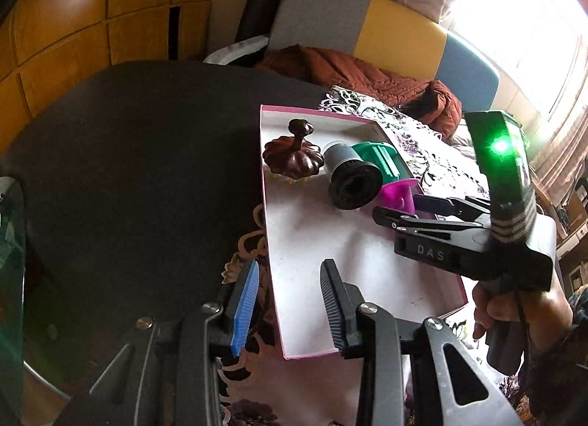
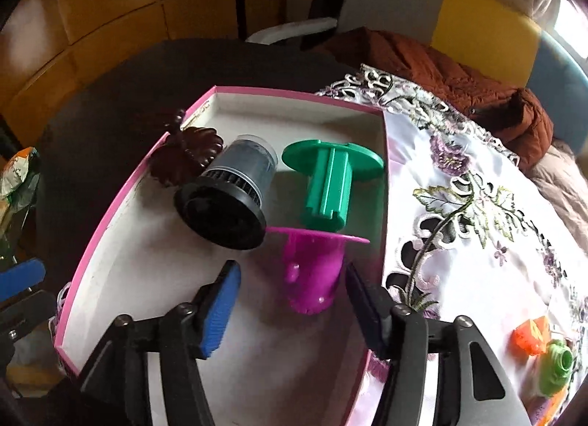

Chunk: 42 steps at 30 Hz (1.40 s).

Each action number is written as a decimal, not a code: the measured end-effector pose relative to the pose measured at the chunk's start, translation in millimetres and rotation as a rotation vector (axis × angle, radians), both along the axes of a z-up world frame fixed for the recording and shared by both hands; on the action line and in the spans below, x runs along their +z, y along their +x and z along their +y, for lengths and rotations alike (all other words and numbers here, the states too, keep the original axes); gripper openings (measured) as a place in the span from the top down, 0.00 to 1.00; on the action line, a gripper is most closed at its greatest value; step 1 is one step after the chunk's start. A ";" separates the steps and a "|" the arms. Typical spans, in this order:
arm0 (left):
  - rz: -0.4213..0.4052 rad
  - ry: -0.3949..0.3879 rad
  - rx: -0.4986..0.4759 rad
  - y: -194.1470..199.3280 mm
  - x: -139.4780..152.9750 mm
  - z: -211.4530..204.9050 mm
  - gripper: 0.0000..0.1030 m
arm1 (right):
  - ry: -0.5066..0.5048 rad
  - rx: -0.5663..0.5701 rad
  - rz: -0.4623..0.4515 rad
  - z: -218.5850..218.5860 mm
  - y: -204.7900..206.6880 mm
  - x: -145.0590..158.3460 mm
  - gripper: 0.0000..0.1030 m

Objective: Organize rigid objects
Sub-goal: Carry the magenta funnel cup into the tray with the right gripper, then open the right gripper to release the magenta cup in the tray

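Note:
A pink-rimmed white box (image 2: 110, 220) (image 1: 270, 227) holds a brown flower-shaped piece (image 2: 187, 157) (image 1: 294, 156), a grey and black cylinder (image 2: 228, 201) (image 1: 351, 178), a green spool (image 2: 330, 183) (image 1: 378, 156) and a magenta spool (image 2: 312, 271) (image 1: 398, 194). My right gripper (image 2: 292, 301) (image 1: 395, 207) is open with its fingers on either side of the magenta spool, not touching it. My left gripper (image 1: 286, 301) is open and empty, straddling the box's left wall.
The box lies on a floral embroidered cloth (image 2: 477, 227) over a dark round table (image 1: 128, 168). An orange piece (image 2: 529, 337) and a green piece (image 2: 556, 367) lie on the cloth at the right. A sofa with a rust blanket (image 2: 459, 73) stands behind.

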<state>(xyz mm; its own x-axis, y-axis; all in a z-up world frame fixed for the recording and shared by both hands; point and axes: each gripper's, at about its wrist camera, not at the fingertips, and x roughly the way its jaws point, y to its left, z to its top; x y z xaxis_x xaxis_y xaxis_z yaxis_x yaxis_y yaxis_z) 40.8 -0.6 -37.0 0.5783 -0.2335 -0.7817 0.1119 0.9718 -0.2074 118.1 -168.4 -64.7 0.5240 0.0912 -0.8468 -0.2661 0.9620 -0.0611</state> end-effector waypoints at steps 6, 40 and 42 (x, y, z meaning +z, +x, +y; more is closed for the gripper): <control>-0.005 0.007 -0.011 -2.2 2.1 -5.0 0.67 | 0.039 -0.021 -0.027 -8.5 -14.9 9.8 0.36; -0.043 0.107 -0.191 -9.8 14.1 -69.0 0.66 | 0.011 -0.492 -0.221 -233.6 -87.2 72.9 0.15; -0.052 0.114 -0.213 -10.1 17.0 -77.3 0.66 | 0.003 -0.556 -0.227 -255.7 -91.5 72.2 0.15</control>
